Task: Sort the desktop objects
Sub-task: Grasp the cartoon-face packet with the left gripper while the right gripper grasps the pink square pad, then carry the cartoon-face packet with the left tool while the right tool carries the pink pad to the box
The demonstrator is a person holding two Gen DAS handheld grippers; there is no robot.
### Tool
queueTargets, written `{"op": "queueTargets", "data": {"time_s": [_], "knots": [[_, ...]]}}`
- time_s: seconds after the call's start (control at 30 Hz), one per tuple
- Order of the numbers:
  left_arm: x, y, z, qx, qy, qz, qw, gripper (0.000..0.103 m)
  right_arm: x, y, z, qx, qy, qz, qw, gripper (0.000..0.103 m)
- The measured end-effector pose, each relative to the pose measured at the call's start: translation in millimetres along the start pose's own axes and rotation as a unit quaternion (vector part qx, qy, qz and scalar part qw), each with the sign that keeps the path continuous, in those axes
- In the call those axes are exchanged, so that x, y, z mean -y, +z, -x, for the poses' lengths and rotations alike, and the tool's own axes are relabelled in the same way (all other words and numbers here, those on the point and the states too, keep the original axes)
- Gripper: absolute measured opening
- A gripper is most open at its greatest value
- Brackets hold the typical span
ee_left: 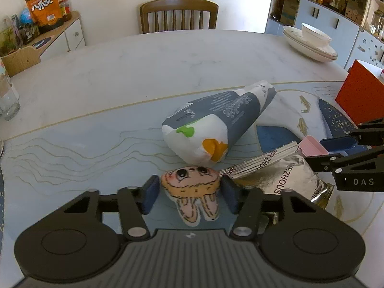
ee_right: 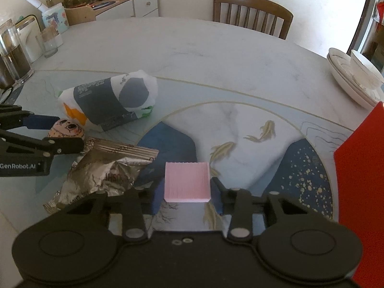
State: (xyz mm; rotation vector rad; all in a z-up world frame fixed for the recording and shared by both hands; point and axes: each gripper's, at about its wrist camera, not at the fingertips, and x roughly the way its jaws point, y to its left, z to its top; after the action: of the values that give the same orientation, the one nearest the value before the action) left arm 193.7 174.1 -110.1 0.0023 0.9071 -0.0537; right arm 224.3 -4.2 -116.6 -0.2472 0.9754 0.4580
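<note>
My left gripper point(ee_left: 190, 193) is shut on a small plush rabbit toy point(ee_left: 192, 189), its blue pads pressing both sides; the toy also shows in the right wrist view point(ee_right: 66, 129). My right gripper point(ee_right: 186, 193) is shut on a pink block point(ee_right: 186, 181), held just above the table mat; the block also shows in the left wrist view point(ee_left: 313, 145). A white and grey pack point(ee_left: 216, 124) lies on its side beyond the toy. A crumpled silver foil bag point(ee_right: 103, 170) lies between the two grippers.
A red box point(ee_right: 362, 180) stands at the right. Stacked white plates with a bowl point(ee_right: 352, 76) sit at the far right of the table. Glass jars and a cup point(ee_right: 49, 43) stand at the far left. A wooden chair point(ee_left: 178, 15) stands behind the table.
</note>
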Motion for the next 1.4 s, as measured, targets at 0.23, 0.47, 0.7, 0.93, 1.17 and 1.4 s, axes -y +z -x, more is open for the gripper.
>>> {"op": "queueTargets", "data": {"time_s": [0.23, 0.47, 0.7, 0.93, 1.17, 1.4], "knots": [[3.0, -1.6, 8.5, 0.007, -0.001, 0.006, 1.0, 0.052, 13.5, -3.5, 6.2, -0.002, -0.004, -0.034, 0.999, 0.04], [7.5, -0.3, 28.1, 0.02, -0.005, 0.023, 0.9995, 0.052, 33.0, -8.9, 31.7, 0.02, -0.004, -0.053, 0.998, 0.04], [19.6, 1.4, 46.3, 0.02, -0.01, 0.042, 0.9989, 0.052, 51.5, -16.9, 61.4, 0.04, 0.007, -0.074, 0.996, 0.04], [42.8, 3.4, 64.5, 0.027, -0.025, 0.05, 0.9981, 0.052, 66.5, -25.5, 91.9, 0.059, 0.022, -0.079, 0.995, 0.04], [82.6, 12.1, 79.2, 0.04, -0.049, 0.035, 0.9973, 0.052, 84.4, -33.8, 120.8, 0.076, 0.035, -0.091, 0.992, 0.04], [129.2, 23.0, 84.8, 0.052, -0.07, 0.014, 0.996, 0.052, 104.8, -43.7, 147.1, 0.095, 0.034, -0.094, 0.991, 0.04]]}}
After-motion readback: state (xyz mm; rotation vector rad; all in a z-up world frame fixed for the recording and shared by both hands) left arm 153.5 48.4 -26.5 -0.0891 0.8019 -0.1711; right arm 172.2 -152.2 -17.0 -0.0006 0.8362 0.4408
